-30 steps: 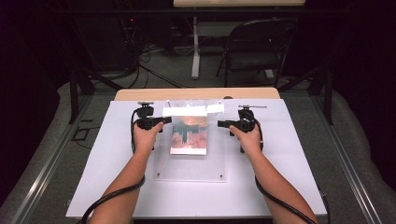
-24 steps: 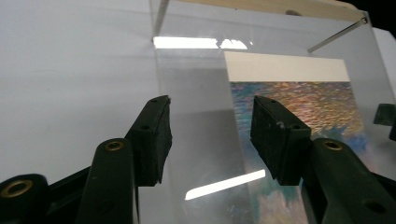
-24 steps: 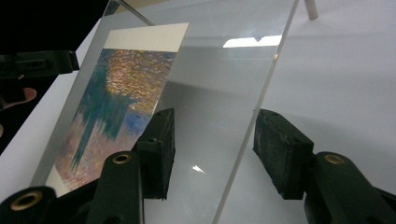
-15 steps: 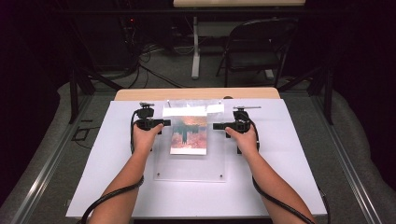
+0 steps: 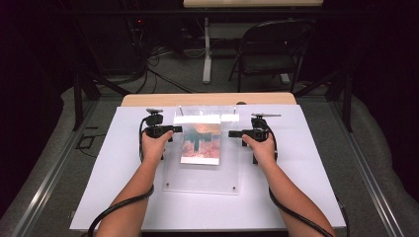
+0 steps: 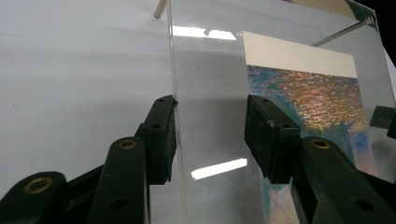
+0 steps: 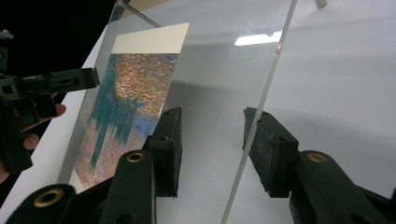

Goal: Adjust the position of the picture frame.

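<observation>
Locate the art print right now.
High view: the art print lies mid-table under the clear acrylic sheet, between the left gripper and right gripper, toward the white table's far half.

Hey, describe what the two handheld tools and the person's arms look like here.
Both tools, left and right, are black, each with two blocky jaws fixed by brass-coloured rivets. A black cable trails from each back along the forearm. The person's forearms are bare, with no sleeves or gloves in view.
</observation>
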Available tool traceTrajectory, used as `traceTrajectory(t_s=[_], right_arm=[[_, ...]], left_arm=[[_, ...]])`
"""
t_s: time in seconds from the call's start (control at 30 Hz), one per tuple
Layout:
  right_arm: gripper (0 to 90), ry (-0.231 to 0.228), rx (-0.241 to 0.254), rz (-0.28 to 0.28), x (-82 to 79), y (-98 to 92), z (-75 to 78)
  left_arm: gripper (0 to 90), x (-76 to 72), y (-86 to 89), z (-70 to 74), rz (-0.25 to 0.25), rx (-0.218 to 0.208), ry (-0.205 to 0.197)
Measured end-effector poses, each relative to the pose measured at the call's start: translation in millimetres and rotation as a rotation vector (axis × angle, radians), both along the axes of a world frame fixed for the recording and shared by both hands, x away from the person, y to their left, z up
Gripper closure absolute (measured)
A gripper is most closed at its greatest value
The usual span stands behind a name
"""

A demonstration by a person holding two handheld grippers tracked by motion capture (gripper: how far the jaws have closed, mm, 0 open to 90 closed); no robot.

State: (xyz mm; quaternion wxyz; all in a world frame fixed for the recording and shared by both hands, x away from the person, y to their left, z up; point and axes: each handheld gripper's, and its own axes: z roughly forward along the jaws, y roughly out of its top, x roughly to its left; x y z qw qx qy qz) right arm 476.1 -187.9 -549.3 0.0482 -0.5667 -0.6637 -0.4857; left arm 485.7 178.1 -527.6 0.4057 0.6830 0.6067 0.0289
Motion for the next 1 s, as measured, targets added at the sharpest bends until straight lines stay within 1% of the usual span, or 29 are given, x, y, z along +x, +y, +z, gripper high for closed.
traceTrajectory(t_s=[0.03, 0.1, 0.17, 0.27, 0.3, 0.33, 0.47, 0.57, 0.63, 0.67, 0.7, 0.73, 0.77, 0.8, 0.9, 1.0], right_arm=[[57.0, 0.0, 0.0, 0.0, 0.0, 0.0, 0.0], [57.1, 0.005, -0.006, 0.005, -6.8, -4.9, 1.1], [57.0, 0.005, -0.012, 0.006, -8.9, -6.2, 1.5], [57.5, 0.006, -0.02, 0.013, -21.4, -14.5, 2.7], [57.7, 0.002, -0.015, 0.014, -24.1, -16.4, 2.3], [57.9, 0.008, -0.012, 0.013, -31.1, -20.6, 2.1], [58.0, -0.002, -0.02, 0.014, -46.7, -28.1, 2.6], [58.0, -0.004, -0.026, 0.017, -59.8, -33.8, 4.1], [57.9, -0.002, -0.034, 0.022, -68.7, -37.4, 4.9], [58.0, -0.008, -0.034, 0.022, -72.1, -38.8, 4.5], [57.9, -0.007, -0.033, 0.022, -76.2, -40.7, 3.8], [57.9, -0.007, -0.033, 0.022, -76.2, -40.7, 3.8], [57.8, -0.004, -0.033, 0.02, -81.8, -42.5, 2.6], [57.8, -0.004, -0.033, 0.02, -81.8, -42.5, 2.6], [57.8, -0.014, -0.035, 0.02, -91.7, -45.1, 2.6], [57.5, -0.014, -0.04, 0.02, -96.8, -45.6, 2.5]], left_arm=[[54.5, 0.3, -1.3, 0.1, -0.004, -0.003, 0.004], [55.0, 0.9, -5.4, -0.1, -0.014, -0.009, 0.004], [55.0, 1.3, -7.7, -0.2, -0.021, -0.011, 0.004], [55.0, 2.0, -14.4, 0.1, -0.049, -0.012, 0.005], [55.0, 2.0, -17.2, 0.3, -0.054, -0.015, 0.005], [54.9, 2.1, -21.5, 0.1, -0.067, -0.013, 0.002], [54.8, 1.6, -31.0, -0.3, -0.087, -0.028, 0.004], [54.9, 1.0, -38.4, 0.5, -0.112, -0.018, 0.001], [54.6, 0.6, -44.1, 1.2, -0.121, -0.012, -0.001], [54.5, 0.6, -44.1, 1.2, -0.121, -0.012, -0.001], [54.5, 0.3, -48.4, 1.6, -0.134, -0.006, -0.004], [54.5, 0.3, -48.4, 1.6, -0.134, -0.006, -0.004], [54.5, -0.2, -52.2, 2.1, -0.143, 0.001, -0.008], [54.5, -0.2, -52.2, 2.1, -0.143, 0.001, -0.008], [54.4, -0.5, -57.3, 2.5, -0.15, 0.002, -0.011], [54.4, -0.3, -60.4, 2.4, -0.157, 0.009, -0.019]])
